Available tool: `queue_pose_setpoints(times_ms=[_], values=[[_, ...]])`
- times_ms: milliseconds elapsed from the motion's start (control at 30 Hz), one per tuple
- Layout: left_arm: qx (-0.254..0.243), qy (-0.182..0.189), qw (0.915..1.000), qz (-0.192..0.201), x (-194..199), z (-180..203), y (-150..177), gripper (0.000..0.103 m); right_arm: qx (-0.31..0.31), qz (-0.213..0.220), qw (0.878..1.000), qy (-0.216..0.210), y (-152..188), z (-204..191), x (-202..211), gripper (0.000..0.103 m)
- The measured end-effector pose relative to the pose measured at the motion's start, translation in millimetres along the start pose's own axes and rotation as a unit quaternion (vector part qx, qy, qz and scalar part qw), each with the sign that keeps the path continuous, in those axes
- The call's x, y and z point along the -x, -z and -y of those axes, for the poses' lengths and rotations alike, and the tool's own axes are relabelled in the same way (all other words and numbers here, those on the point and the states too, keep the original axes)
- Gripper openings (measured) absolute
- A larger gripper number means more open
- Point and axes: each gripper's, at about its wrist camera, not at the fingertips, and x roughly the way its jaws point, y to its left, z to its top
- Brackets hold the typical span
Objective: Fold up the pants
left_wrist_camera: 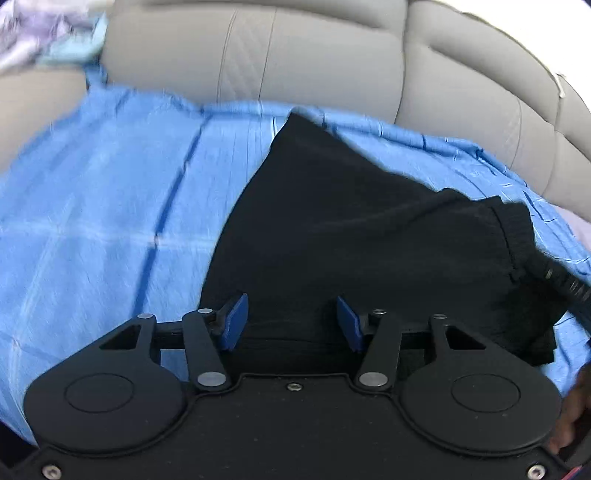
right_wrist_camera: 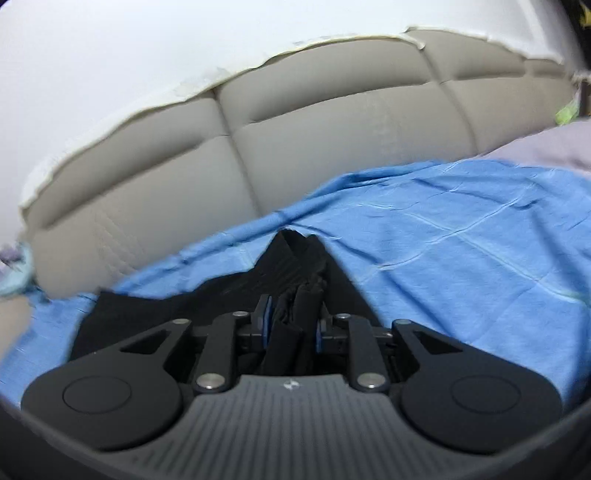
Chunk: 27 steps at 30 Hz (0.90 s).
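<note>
Black pants lie on a blue sheet on a bed. In the left wrist view my left gripper is open, its blue pads spread over the near edge of the pants, nothing between them. The ribbed waistband lies at the right. In the right wrist view my right gripper is shut on a bunched fold of the black pants, lifted off the blue sheet. The rest of the pants trails to the left.
A padded grey headboard runs along the far side, also seen in the right wrist view. Pale bedding lies at the far left. A grey pillow sits at the right. A white wall is behind.
</note>
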Motion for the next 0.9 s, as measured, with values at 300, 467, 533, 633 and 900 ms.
queue_pose_setpoints(times_ms=[300, 467, 533, 633, 900], values=[[-0.059, -0.012, 0.9965, 0.058, 21, 16, -33, 0.049, 0.054, 0.007, 0.997, 0.057, -7, 16, 3, 0.079], [-0.103, 0.006, 0.9934, 0.05, -14, 43, -86, 0.03, 0.111, 0.039, 0.991, 0.06, -28, -2, 8, 0.079], [-0.117, 0.015, 0.9927, 0.025, -45, 54, -101, 0.026, 0.129, 0.023, 0.991, 0.027, -33, -14, -1, 0.071], [-0.12, -0.018, 0.9923, 0.025, -87, 60, -112, 0.019, 0.157, -0.023, 0.987, -0.01, -34, -32, -26, 0.049], [-0.096, -0.077, 0.9897, 0.073, -124, 38, -112, 0.014, 0.213, -0.071, 0.974, -0.012, -37, -48, -84, 0.033]])
